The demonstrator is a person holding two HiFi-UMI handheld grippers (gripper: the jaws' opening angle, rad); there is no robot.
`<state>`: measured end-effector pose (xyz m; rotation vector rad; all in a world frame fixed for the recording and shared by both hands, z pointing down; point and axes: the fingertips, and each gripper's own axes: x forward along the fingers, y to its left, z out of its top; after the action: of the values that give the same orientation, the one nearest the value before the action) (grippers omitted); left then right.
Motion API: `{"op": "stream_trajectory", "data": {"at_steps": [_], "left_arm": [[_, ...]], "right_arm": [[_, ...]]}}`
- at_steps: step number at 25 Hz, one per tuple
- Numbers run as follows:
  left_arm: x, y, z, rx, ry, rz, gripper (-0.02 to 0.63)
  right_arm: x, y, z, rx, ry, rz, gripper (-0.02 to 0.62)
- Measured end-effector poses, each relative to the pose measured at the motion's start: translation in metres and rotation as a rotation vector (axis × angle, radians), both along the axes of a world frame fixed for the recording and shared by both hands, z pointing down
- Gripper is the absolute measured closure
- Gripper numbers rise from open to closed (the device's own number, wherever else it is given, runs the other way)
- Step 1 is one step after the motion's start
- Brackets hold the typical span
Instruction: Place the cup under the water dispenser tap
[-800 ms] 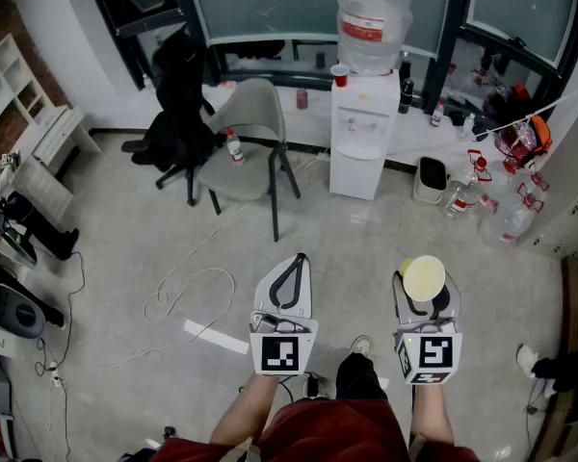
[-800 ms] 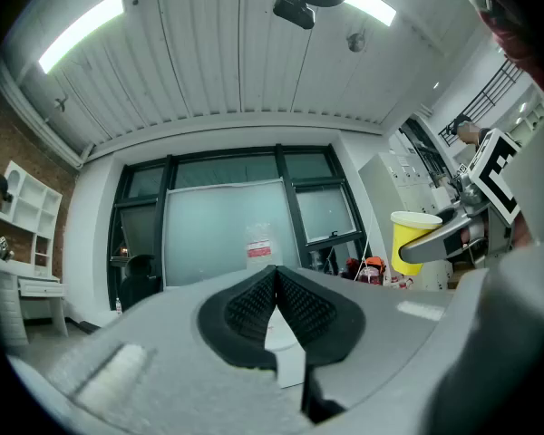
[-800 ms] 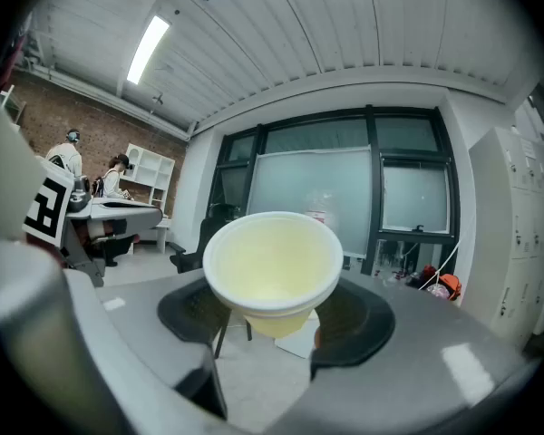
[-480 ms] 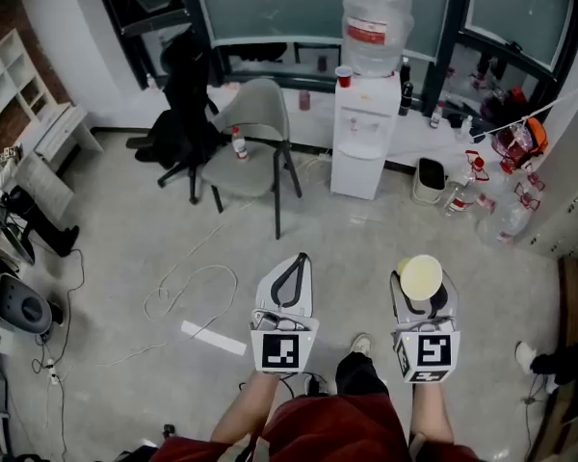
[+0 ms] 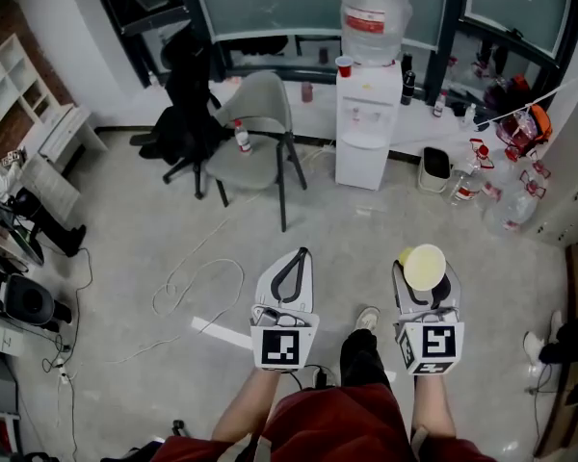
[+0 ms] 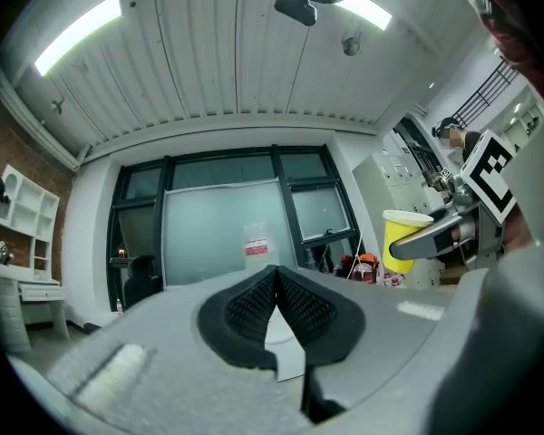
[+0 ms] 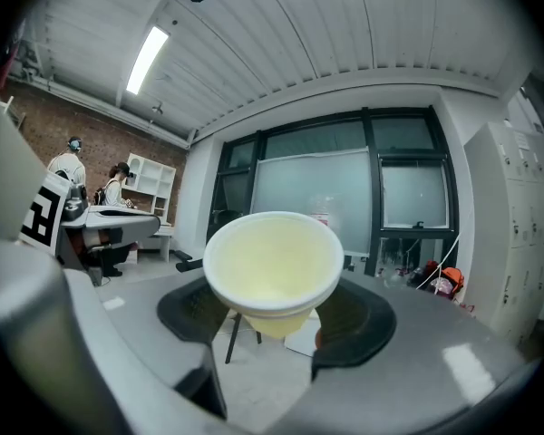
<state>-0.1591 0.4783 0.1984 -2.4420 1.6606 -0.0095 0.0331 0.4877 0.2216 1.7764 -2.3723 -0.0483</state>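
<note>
Cup: pale yellow thin-walled disposable cup (image 7: 274,270); upright, seemingly empty; near right, well apart from the white floor-standing water dispenser (image 5: 368,123) at the far wall
Right gripper (image 5: 426,279): jaws wide; pads clamped on the cup's tapered body below the rim
Left gripper (image 6: 274,284): jaws together; nothing held
Handling: judged light, soft-walled, easily crushed; best held low on the taper with gentle pressure; carry level

The right gripper (image 5: 426,279) grips an upright yellow plastic cup (image 5: 425,263), well apart from the white water dispenser (image 5: 366,128) across the grey floor (image 5: 125,219); left gripper (image 5: 293,273) alongside, jaws together
</note>
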Motion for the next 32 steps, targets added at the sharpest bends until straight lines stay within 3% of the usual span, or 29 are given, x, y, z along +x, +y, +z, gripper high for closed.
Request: {"op": "stream_trajectory", "data": {"at_steps": [13, 20, 32], "left_arm": [[0.027, -0.076, 0.021, -0.034, -0.013, 0.001, 0.611], [0.057, -0.156, 0.029, -0.053, -0.018, 0.008, 0.611], [0.136, -0.301, 0.040, -0.108, 0.004, 0.037, 0.611]], "right_arm": [[0.029, -0.079, 0.035, -0.042, -0.039, 0.000, 0.322], [0.052, -0.159, 0.048, -0.067, -0.054, 0.002, 0.322], [0.125, -0.297, 0.065, -0.103, -0.086, 0.009, 0.324]]}}
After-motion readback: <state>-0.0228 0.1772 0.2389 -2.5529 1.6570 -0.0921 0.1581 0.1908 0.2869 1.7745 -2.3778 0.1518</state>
